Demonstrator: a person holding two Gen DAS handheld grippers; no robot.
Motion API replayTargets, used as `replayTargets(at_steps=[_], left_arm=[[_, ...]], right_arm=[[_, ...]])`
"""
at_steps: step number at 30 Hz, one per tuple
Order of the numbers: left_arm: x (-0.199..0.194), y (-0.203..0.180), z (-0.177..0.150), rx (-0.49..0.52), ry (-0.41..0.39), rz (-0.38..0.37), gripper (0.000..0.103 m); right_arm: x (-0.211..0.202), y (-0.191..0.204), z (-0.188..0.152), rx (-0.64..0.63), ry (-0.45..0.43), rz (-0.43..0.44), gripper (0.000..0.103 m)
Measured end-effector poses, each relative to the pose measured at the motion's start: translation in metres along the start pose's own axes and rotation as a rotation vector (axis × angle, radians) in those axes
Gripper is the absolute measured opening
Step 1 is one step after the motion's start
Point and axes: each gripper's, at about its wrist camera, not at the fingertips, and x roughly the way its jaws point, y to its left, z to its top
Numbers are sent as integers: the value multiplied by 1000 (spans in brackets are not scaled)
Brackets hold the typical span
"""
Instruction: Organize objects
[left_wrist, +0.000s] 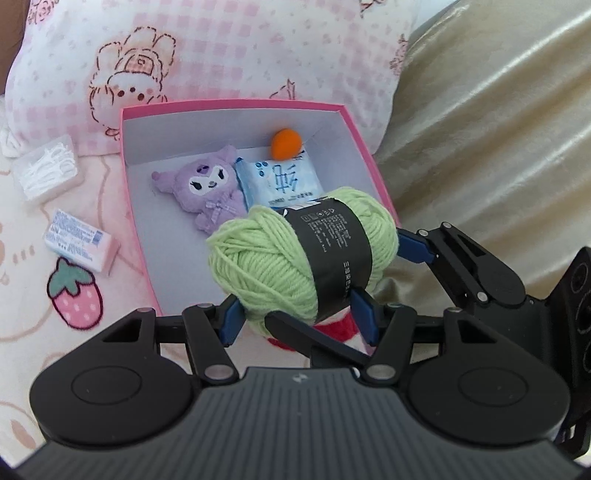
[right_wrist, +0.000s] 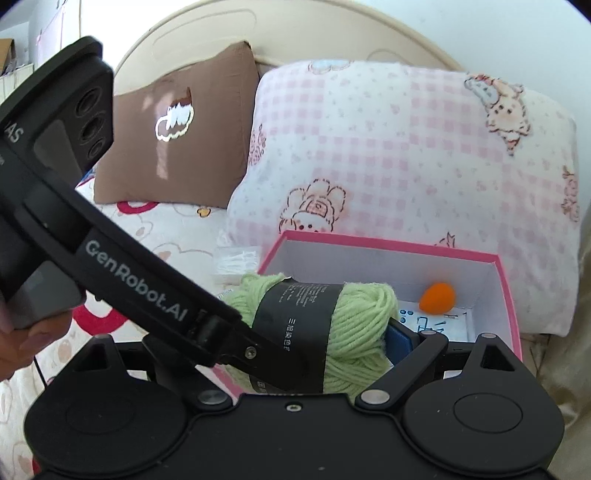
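Because the green yarn ball (left_wrist: 295, 254) is light, soft and springy, I judge its paper-banded middle the best place to hold; at centre frame above the pink box (left_wrist: 236, 105), the left gripper (left_wrist: 299, 317) and the wide-spread right gripper (right_wrist: 317, 354) both pinch it. Below lies a soft printed bedsheet (left_wrist: 22, 229), with pillows in the upper frame.
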Motion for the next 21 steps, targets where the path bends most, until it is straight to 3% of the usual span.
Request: replayTargets(at_steps=[5, 12, 21], left_arm=[[26, 13, 13, -23, 16, 8, 58], [61, 39, 23, -122, 73, -4, 59], [92, 35, 39, -108, 118, 58, 61]], right_arm=[[25, -13, 2, -2, 50, -10, 92], [57, -40, -4, 87, 109, 52, 92], [81, -72, -16, 174, 156, 116, 93]])
